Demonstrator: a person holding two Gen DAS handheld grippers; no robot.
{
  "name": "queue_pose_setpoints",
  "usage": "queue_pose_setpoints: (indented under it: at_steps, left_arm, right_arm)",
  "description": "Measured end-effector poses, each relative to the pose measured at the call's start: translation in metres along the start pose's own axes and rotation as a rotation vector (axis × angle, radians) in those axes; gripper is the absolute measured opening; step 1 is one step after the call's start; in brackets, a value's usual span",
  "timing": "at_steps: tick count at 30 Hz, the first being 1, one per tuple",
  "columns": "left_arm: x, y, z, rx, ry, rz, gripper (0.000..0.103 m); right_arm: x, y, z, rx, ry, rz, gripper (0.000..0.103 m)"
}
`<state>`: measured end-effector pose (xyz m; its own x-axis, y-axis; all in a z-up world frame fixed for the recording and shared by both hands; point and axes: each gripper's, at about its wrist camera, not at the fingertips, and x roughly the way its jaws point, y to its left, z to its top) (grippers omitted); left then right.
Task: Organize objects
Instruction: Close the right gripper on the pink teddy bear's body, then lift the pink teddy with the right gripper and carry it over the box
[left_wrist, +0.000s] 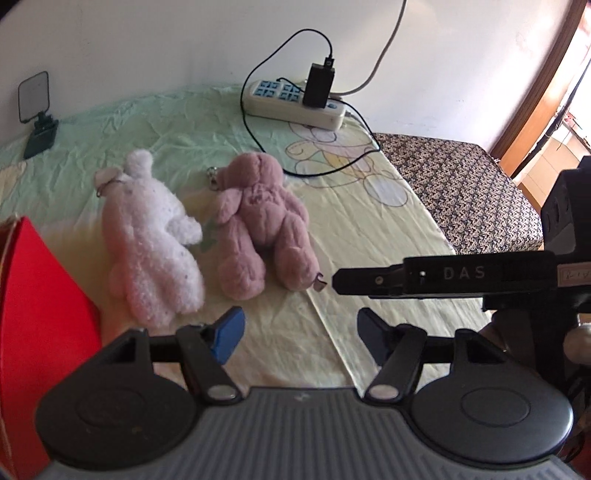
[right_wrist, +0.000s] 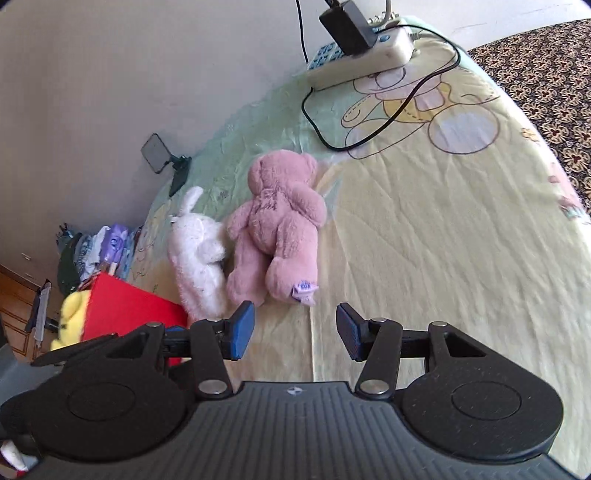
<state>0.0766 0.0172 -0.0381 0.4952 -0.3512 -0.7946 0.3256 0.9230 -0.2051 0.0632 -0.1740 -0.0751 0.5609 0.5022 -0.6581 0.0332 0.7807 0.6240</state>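
Pink plush bear (left_wrist: 258, 221) lies face down on the yellow-green sheet (left_wrist: 369, 229), touching the white plush rabbit (left_wrist: 151, 236) at its side; a red box (left_wrist: 40, 332) stands beside the rabbit. Left gripper (left_wrist: 299, 332) hovers over the sheet near both toys, jaws apart, nothing between them. Right gripper (right_wrist: 295, 328) likewise stands parted and empty just short of the bear's feet

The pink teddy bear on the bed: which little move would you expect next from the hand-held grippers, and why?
Probably the right hand-held gripper eases forward onto the pink teddy bear. Its jaws stand open and empty, and the bear's nearest leg lies just ahead of them. The white plush rabbit lies against the bear's other side, and the red box waits nearby.
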Motion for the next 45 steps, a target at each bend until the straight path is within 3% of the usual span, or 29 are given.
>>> queue_pose_setpoints:
  at_steps: [7,10,11,14,24,29,35,38,40,44,45]
  left_arm:
    - [0.027,0.016,0.011,-0.043,0.022,0.024,0.062]
    - [0.037,0.023,0.014,-0.060,0.034,0.028,0.062]
    - [0.040,0.024,0.015,-0.066,0.038,0.030,0.058]
    - [0.047,0.028,0.015,-0.087,0.059,0.014,0.050]
    - [0.021,0.017,-0.016,-0.033,0.103,-0.072,0.048]
    - [0.002,-0.002,-0.046,0.004,0.146,-0.161,0.048]
    - [-0.010,-0.027,-0.087,0.073,0.199,-0.211,0.049]
    - [-0.009,-0.033,-0.097,0.094,0.205,-0.203,0.055]
    - [-0.005,-0.035,-0.097,0.097,0.204,-0.195,0.059]
    - [0.007,-0.037,-0.087,0.074,0.183,-0.197,0.071]
    - [0.011,-0.038,-0.084,0.072,0.180,-0.203,0.071]
  right_arm:
    - [0.037,-0.001,0.017,0.074,0.002,0.030,0.052]
    - [0.050,0.004,0.019,0.062,0.009,0.038,0.044]
    - [0.052,0.006,0.019,0.048,0.012,0.030,0.035]
    - [0.053,0.008,0.018,0.036,0.023,0.032,0.033]
    - [-0.001,-0.008,-0.007,0.041,0.078,0.069,0.032]
    - [-0.036,-0.005,-0.045,0.030,0.134,0.078,0.032]
    - [-0.068,0.000,-0.097,0.034,0.196,0.044,0.033]
    - [-0.079,0.000,-0.110,0.026,0.176,0.008,0.036]
    - [-0.083,-0.002,-0.107,0.031,0.112,-0.038,0.038]
    - [-0.080,-0.010,-0.092,0.073,0.008,-0.027,0.060]
    - [-0.076,-0.010,-0.089,0.073,-0.005,-0.046,0.061]
